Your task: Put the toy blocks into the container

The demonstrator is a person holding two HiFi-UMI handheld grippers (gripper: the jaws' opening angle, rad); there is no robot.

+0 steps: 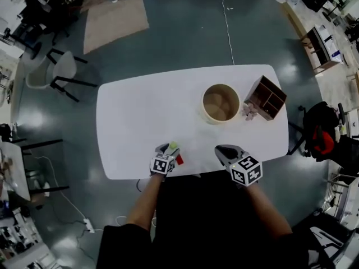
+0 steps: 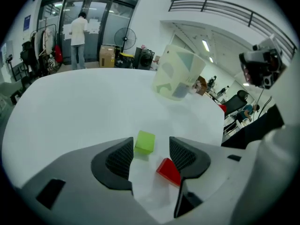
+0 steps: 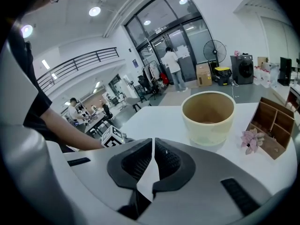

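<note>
In the left gripper view, a lime-green cube (image 2: 145, 142) lies on the white table (image 2: 84, 107) between the tips of my open left gripper (image 2: 151, 145); the pads do not press on it. A red block (image 2: 168, 170) lies close by the right-hand finger, nearer the camera. The head view shows the same green cube (image 1: 173, 145) and red block (image 1: 179, 159) at my left gripper (image 1: 168, 149), near the table's front edge. My right gripper (image 3: 153, 144) is shut with nothing in it and hovers near the front edge (image 1: 223, 149). The round cream container (image 1: 220, 103) stands beyond it, open and upright.
A brown wooden compartment box (image 1: 266, 97) stands right of the container, with a small pink flower piece (image 1: 249, 112) against it. Chairs (image 1: 59, 74) stand on the floor off the table's left side. A bag (image 1: 322, 133) sits to the right.
</note>
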